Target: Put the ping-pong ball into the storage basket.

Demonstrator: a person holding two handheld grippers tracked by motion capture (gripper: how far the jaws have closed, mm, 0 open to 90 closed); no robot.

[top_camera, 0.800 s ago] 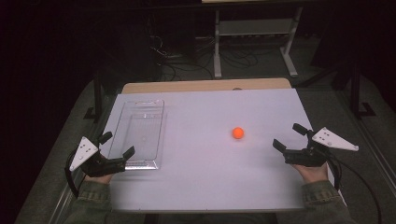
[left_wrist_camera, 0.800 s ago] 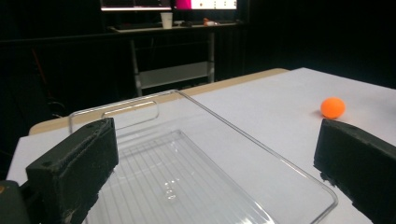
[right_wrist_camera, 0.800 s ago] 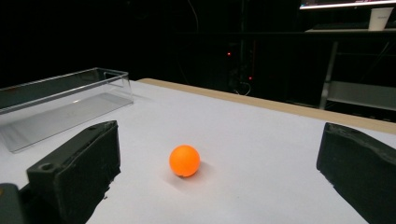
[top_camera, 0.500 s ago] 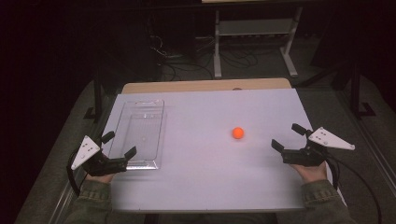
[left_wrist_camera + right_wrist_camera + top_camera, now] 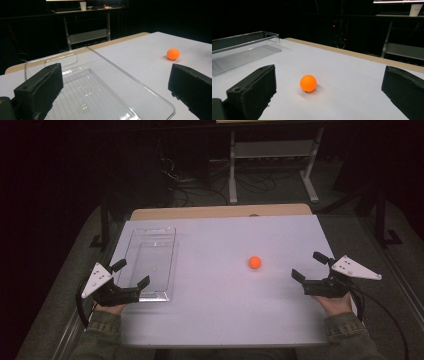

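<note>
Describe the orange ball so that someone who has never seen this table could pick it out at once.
Start at the white table and look to its right half, away from the clear plastic tray on the left. The orange ball lies alone on the bare surface, ahead of the open right gripper. It is the only round, brightly coloured thing there.

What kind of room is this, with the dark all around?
Probably a lab or workshop set up for recording. A white table stands in a dark room, cables trail over the floor behind it, and a metal equipment rack stands beyond.
</note>
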